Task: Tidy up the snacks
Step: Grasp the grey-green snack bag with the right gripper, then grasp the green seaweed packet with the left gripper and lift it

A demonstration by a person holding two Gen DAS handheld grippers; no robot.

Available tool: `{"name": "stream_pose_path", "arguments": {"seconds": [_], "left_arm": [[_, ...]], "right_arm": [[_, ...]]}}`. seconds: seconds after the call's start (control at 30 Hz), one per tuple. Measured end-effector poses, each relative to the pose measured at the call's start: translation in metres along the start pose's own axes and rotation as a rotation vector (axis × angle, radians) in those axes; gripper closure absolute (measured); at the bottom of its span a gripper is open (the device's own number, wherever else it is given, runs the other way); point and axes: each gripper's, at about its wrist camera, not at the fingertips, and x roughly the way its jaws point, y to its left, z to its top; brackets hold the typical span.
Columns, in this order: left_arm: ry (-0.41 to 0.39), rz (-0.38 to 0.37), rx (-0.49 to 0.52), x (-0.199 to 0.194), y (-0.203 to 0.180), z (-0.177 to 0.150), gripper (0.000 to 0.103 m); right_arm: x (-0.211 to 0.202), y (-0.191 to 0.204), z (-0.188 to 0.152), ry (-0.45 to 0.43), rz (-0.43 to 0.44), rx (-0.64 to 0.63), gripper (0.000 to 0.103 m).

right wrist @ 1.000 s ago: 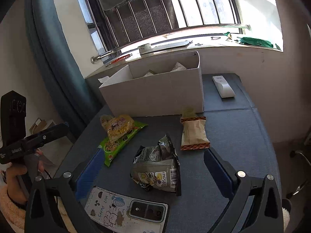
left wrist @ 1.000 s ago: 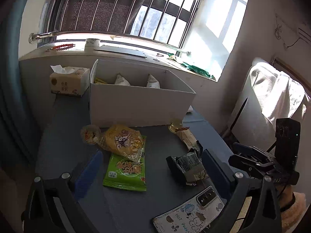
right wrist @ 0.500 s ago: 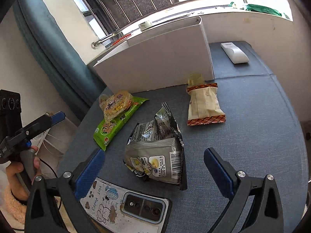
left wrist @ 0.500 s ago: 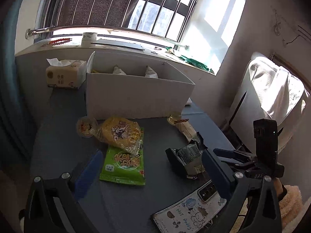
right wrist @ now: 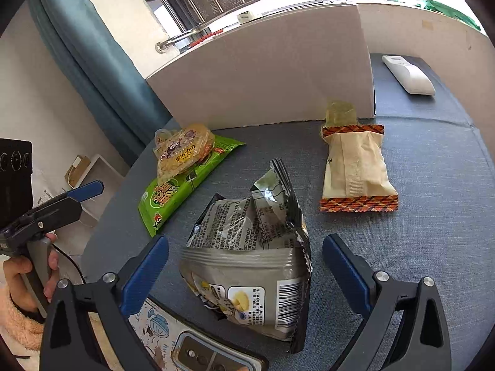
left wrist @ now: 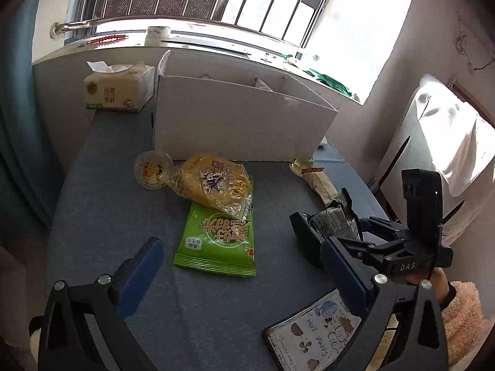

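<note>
Blue table [right wrist: 433,247]: right gripper [right wrist: 246,266] spread around grey snack bag [right wrist: 247,266] (untouched); left gripper [left wrist: 241,266] spread.

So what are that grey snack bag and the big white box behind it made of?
The grey snack bag looks like thin plastic or foil film: glossy, crinkled, with a serrated sealed edge. The white box looks like matte cardboard or stiff paperboard: flat thin walls, sharp folded corners, no shine. Neither can be told for certain from the pictures alone.
</note>
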Motion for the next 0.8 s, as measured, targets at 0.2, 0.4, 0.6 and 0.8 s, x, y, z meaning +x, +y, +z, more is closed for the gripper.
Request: {"name": "stream_pose_path", "arguments": {"seconds": [0.2,0.4,0.6,0.8], "left_arm": [[0.046,0.017,0.034,0.019,0.002,-0.002,0.000],[0.130,0.058,0.074,0.059,0.008,0.005,0.000],[0.201,0.146,0.142,0.096,0.006,0.013,0.000],[0.208,0.164,0.157,0.104,0.003,0.019,0.002]], "right_arm": [[-0.017,0.009,-0.003,-0.041,0.017,-0.022,0.054],[-0.066,0.018,-0.008,-0.157,-0.010,-0.015,0.054],[-0.105,0.009,-0.014,-0.230,-0.020,0.047,0.054],[-0.117,0.003,-0.015,-0.259,-0.024,0.074,0.053]]}}
